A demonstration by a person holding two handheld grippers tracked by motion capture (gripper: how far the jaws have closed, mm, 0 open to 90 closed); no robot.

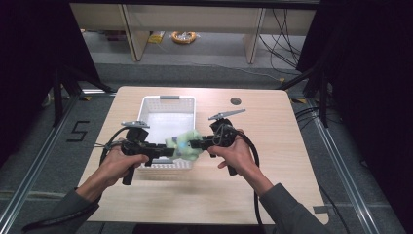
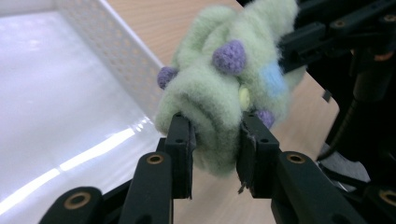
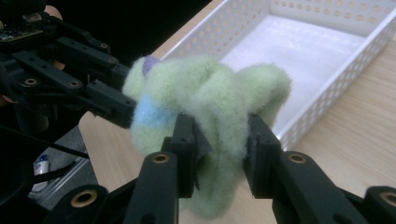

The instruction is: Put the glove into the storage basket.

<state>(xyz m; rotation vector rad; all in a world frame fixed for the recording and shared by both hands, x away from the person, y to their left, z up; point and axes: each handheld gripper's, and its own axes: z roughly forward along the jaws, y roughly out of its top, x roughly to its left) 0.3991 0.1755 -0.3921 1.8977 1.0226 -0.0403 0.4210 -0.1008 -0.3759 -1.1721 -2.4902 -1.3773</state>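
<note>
From above, you are holding a fuzzy green sock (image 1: pixel 184 145) between your left gripper (image 1: pixel 168 152) and right gripper (image 1: pixel 195 144), just over the front right corner of the white basket (image 1: pixel 168 100), at about 5 o'clock from its middle. Along the left gripper, the jaws are clenching one fold of the sock; along the right gripper, the jaws are pinching another bunch at 12 o'clock. Pulling apart risks the fleece slipping free onto the table (image 1: pixel 272 161).

A lab-like recording space was indicated. The wooden table (image 1: pixel 272 146) was enclosed by black curtains (image 1: pixel 370 73) and metal rails (image 1: pixel 341 165), with loose cables (image 1: pixel 285 41) and a taped floor number (image 1: pixel 78 130).
</note>
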